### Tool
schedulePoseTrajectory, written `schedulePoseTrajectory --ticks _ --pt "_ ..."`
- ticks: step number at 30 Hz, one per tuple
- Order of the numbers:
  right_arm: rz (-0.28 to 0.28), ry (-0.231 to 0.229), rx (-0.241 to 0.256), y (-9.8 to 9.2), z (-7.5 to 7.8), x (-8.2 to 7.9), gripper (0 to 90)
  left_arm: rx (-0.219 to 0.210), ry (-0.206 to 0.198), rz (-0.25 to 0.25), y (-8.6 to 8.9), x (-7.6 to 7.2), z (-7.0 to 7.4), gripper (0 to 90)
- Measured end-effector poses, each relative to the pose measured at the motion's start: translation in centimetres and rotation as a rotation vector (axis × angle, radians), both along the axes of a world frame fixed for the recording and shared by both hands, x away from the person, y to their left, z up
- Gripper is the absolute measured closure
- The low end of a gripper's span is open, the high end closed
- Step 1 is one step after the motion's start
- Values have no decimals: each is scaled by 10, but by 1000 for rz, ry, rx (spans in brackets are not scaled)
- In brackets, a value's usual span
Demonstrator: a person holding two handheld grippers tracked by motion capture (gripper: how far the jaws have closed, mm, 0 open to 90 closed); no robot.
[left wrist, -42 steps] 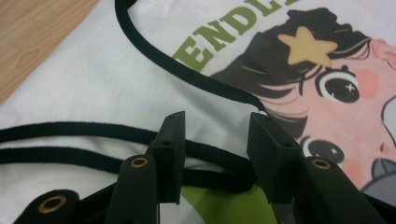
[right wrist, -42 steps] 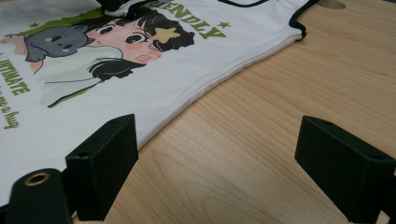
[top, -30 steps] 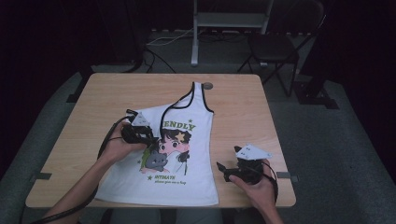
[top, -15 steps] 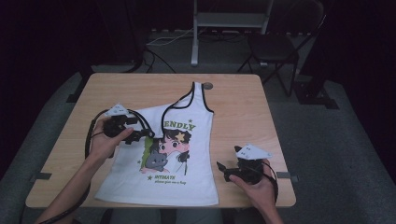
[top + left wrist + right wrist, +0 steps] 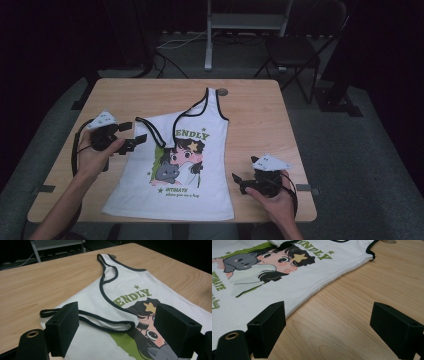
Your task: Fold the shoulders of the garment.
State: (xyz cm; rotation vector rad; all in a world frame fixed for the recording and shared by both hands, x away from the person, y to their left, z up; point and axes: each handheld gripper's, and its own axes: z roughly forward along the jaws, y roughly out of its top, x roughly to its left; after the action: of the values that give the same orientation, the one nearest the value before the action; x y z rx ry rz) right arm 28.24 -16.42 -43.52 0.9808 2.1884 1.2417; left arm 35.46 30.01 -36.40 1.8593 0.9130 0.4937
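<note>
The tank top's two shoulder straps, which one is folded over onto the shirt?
The strap nearest the left gripper is folded down across the tank top, covering the lettering's start. The other strap lies straight, pointing to the far edge.

the white tank top reads "endly" in green letters across its chest, the start folded under. beside the cartoon print, green "timate" shows; the smaller line below is probably too blurred to read.

Left gripper: jaws spread wide, pointing right, forearm angled in from below.
Right gripper: jaws wide apart, pointing left, hand gripping behind it.
</note>
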Motion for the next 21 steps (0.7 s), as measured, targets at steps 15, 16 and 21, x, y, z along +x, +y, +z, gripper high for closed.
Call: schedulePoseTrajectory --ticks 15,16,21 --pt "-1 -2 -1 0 0 0 128 -33 -39 60 44 -34 -3 201" --pt "-1 -3 0 0 0 0 128 -43 -40 65 48 -37 -5 200" --pt "-3 1 -1 1 0 0 128 -60 -42 100 65 -48 -13 201"
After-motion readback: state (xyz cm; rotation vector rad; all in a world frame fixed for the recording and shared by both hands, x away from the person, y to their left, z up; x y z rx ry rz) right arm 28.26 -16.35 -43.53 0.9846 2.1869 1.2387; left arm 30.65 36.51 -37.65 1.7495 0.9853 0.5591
